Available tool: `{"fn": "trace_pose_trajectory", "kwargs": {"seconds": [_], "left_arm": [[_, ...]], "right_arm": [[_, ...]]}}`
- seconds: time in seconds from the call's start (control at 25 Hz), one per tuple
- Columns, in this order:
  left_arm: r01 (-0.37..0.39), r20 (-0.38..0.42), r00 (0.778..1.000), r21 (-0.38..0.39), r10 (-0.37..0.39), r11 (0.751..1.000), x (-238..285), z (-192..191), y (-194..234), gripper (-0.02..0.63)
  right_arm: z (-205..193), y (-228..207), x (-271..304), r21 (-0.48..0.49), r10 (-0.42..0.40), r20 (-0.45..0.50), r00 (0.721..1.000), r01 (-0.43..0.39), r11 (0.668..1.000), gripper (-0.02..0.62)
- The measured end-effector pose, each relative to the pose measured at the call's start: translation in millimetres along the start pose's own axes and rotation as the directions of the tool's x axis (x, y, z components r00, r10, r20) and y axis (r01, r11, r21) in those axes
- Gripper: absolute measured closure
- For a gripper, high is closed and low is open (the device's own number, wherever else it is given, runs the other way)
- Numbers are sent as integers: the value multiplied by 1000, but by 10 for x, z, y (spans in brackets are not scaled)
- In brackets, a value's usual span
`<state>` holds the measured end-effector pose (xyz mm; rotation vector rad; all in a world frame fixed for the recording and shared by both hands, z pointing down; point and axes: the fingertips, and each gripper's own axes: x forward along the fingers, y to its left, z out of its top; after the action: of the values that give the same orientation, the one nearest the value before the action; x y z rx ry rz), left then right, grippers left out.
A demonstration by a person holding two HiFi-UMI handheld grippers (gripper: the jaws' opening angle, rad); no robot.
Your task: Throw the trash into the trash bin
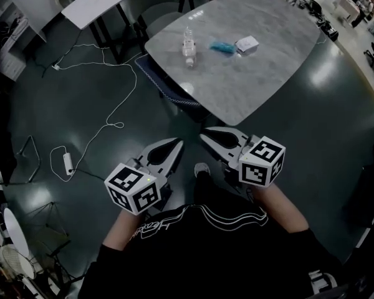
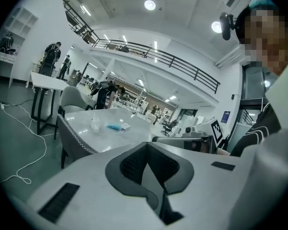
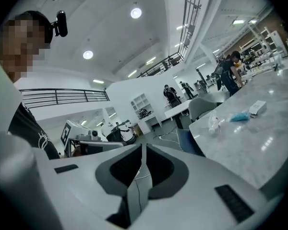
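On the grey marble table (image 1: 255, 86) ahead lie a clear plastic bottle (image 1: 188, 47), a blue wrapper (image 1: 223, 46) and a small white packet (image 1: 247, 43). My left gripper (image 1: 176, 144) and right gripper (image 1: 204, 133) hang side by side above the floor, short of the table's near edge, both shut and empty. In the left gripper view the shut jaws (image 2: 147, 147) point toward the bottle (image 2: 95, 124) and wrapper (image 2: 114, 126). In the right gripper view the gripper (image 3: 143, 147) has the bottle (image 3: 213, 122), wrapper (image 3: 239, 116) and packet (image 3: 258, 108) off to the right. No trash bin is in view.
A chair (image 1: 168, 86) is tucked under the table's left edge. A white cable and power strip (image 1: 67, 162) lie on the dark floor at left. A white desk (image 1: 100, 2) stands at the back left. People stand far off in the room.
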<state>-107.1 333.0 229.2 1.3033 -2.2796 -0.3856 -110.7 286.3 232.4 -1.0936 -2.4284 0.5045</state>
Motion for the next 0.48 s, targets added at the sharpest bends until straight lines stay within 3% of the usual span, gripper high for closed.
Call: {"fn": "trace_pose_trajectory", "kwargs": {"seconds": [0.24,0.36,0.48], "left_arm": [[-26,-14,1000,-14,26,1000,687,444,492,601],[-40,-20,999,5,40,999,873,591,693,601],[-53,-31,998,-6,53,999,986,642,872,601]], "right_arm": [[458,-783,298,-30,-17,-41,999,15,999,558],[618,-1055,433,-84,-51,-54,997,46,995,558],[702,-1257,532,-68,-66,-53,996,62,996,558]]}}
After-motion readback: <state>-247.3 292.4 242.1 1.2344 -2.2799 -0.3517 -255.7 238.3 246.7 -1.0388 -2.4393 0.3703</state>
